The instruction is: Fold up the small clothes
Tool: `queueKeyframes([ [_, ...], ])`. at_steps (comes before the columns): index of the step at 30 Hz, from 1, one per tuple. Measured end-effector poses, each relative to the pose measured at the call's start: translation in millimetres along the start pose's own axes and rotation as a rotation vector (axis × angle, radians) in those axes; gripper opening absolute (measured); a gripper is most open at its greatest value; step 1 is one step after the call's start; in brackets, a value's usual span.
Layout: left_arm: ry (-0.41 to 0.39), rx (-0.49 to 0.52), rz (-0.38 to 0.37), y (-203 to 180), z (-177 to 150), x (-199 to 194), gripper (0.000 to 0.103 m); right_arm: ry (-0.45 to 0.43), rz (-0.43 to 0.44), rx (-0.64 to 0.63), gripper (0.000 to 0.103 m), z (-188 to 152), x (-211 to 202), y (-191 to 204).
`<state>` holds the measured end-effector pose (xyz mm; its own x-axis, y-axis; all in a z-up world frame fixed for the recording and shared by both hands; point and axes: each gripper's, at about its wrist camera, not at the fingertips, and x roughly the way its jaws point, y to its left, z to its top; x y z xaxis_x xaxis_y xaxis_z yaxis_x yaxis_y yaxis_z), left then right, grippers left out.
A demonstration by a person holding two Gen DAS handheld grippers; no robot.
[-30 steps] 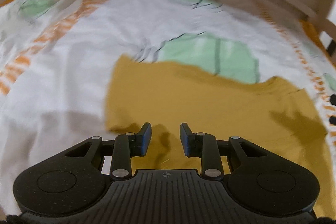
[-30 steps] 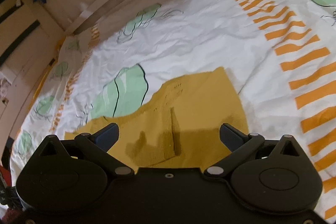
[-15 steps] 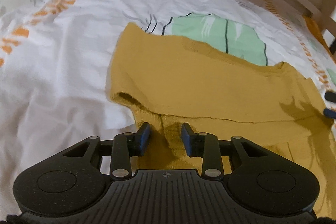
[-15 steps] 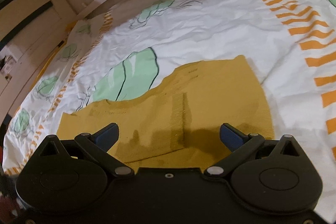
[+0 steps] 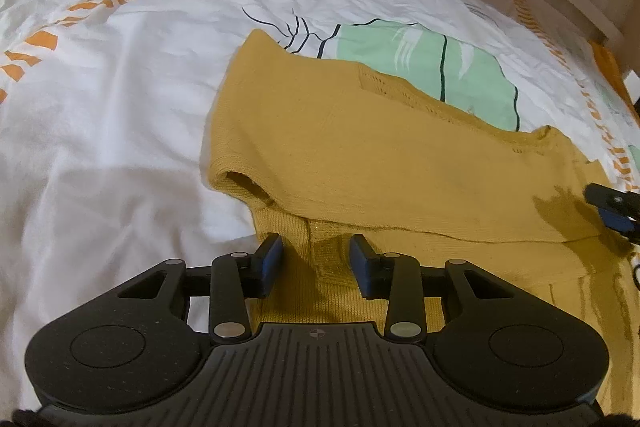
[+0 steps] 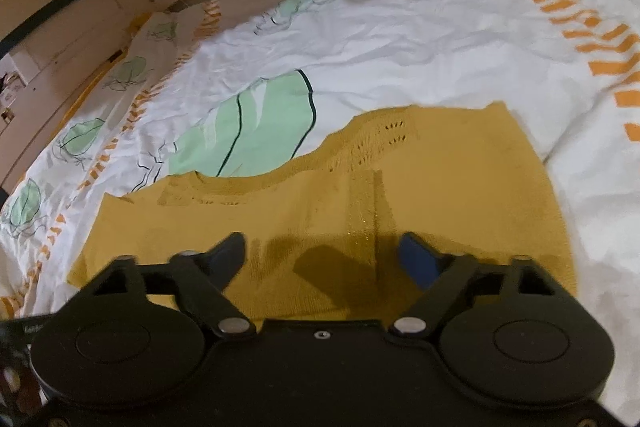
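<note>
Since a second ago the left tongs (image 5: 315,259) have drawn back toward the near edge of the sweater (image 5: 400,163), and a top layer that wasn't there now lies folded across it — its edge runs side to side just ahead of the left tongs. They sit part-open, narrow gap, with knit lying between the fingers but nothing pinched as far as I can see. Right tongs (image 6: 326,259) have narrowed a bit from before but are spread fairly wide, holding nothing, hovering low over the sweater's near side.

Sweater is flat on the bed (image 5: 120,99), right in front of both tongs; a sleeve opening pokes out just ahead-left of the left tongs.

Progress-wise I'd say one fold is in — roughly the first pass. Looks like it wants at least another fold to get it down to a compact bundle, plus maybe tucking that sleeve. So partway, not finished.
</note>
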<state>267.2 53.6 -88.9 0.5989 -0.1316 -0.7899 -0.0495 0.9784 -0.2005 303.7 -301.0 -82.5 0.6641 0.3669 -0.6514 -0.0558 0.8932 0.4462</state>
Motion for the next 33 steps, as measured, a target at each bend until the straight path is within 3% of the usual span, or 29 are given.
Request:
queueKeyframes([
  [2,0.002,-0.006,-0.001,1,1,0,0.036,0.011,-0.019,0.009,0.069,2,5,1],
  [3,0.003,-0.008,-0.002,0,1,0,0.036,0.014,-0.029,0.007,0.059,3,7,2],
  [5,0.003,-0.01,-0.001,0,2,1,0.036,0.027,-0.054,0.01,0.028,6,9,5],
  [6,0.003,-0.01,0.001,0,2,1,0.037,0.04,-0.055,0.02,0.019,8,10,6],
  [9,0.003,-0.012,0.002,-1,2,1,0.037,0.037,-0.016,0.025,0.016,15,2,17],
  [14,0.004,-0.015,-0.004,2,2,0,0.037,-0.061,0.025,-0.024,0.015,29,-44,34],
  [19,0.004,-0.018,-0.004,2,2,0,0.037,-0.106,-0.064,0.023,0.015,34,-64,5],
  [24,0.005,-0.016,-0.003,2,2,0,0.037,-0.06,-0.134,0.071,0.015,25,-51,-25],
  [33,0.005,-0.017,-0.007,2,3,0,0.037,-0.018,-0.225,0.07,0.015,9,-37,-39],
])
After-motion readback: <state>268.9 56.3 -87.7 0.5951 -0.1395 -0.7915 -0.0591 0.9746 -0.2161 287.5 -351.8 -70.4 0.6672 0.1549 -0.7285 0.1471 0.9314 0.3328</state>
